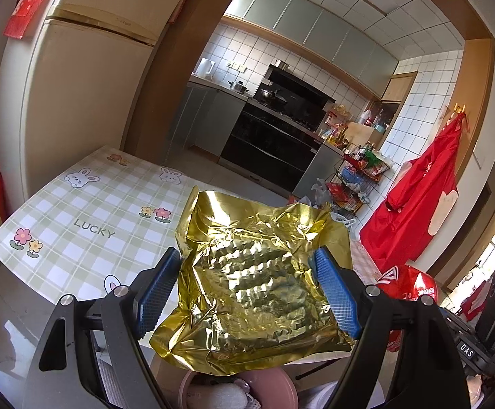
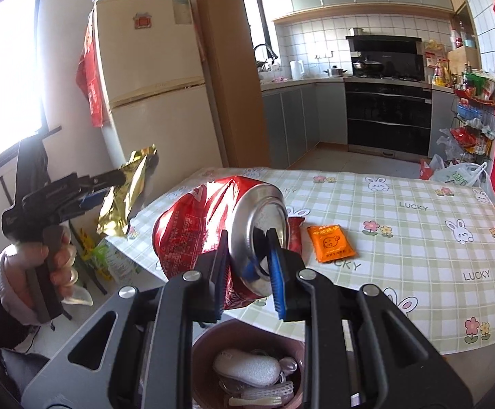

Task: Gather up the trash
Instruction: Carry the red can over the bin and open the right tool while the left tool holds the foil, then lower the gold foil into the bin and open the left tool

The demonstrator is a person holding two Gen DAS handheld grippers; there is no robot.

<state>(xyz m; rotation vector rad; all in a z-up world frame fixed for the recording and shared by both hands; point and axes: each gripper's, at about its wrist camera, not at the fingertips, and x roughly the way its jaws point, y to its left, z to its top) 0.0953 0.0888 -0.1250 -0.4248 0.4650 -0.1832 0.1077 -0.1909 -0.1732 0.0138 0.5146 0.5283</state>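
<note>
My left gripper [image 1: 247, 255] is shut on a crumpled gold foil wrapper [image 1: 254, 272], its blue pads pressing on both sides, and holds it in the air past the table's edge. In the right wrist view a hand carries that gripper [image 2: 124, 184] with the foil [image 2: 124, 201] at the left. My right gripper [image 2: 247, 235] is shut on the rim of a crushed red can [image 2: 193, 225], lifted above the table. The can [image 1: 407, 283] also shows at the right of the left wrist view. A pink bin [image 2: 206, 341] holding some trash stands below both grippers.
An orange packet [image 2: 331, 247] lies on the checked tablecloth [image 2: 418, 238], with a red wrapper [image 2: 295, 225] just behind the can. A fridge [image 2: 152, 78] stands left of the table. The kitchen counter and a wire rack with bags [image 2: 465, 136] are beyond it.
</note>
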